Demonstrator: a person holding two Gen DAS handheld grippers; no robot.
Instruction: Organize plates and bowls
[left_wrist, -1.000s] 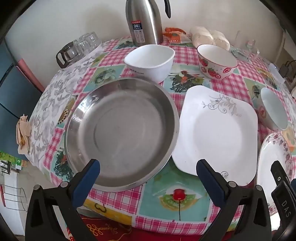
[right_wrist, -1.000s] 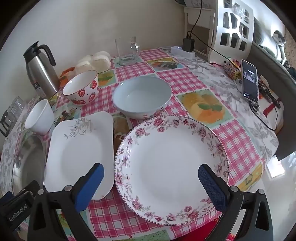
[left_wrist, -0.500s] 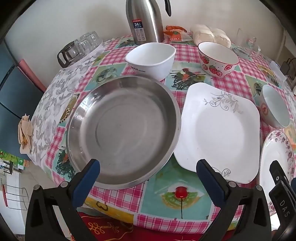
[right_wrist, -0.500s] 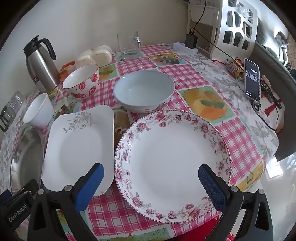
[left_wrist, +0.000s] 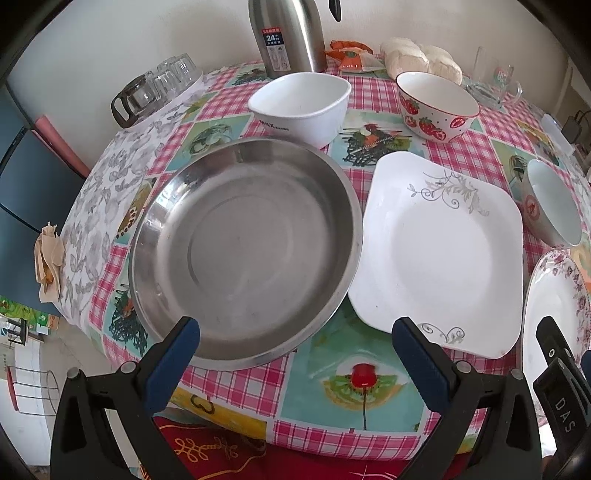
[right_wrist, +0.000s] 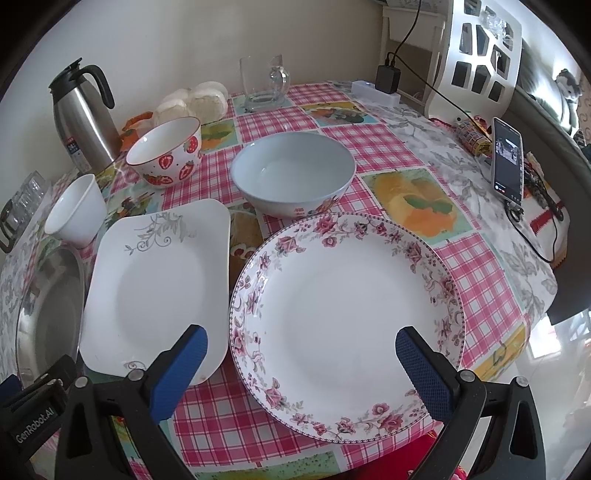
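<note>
Two handheld grippers, side by side, both seen from their own wrist cameras. Left gripper (left_wrist: 295, 341): black frame low in view, two blue-padded fingers (left_wrist: 173, 363) spread wide apart, nothing between them, tips raised and touching nothing. Right gripper (right_wrist: 301, 350): same black frame, blue pads (right_wrist: 424, 373) likewise spread wide with nothing held between them. Part of the right gripper's black body visible at the lower right edge of the left view; part of the left gripper's body visible at the lower left edge of the right view. No hand or sleeve visible.
</note>
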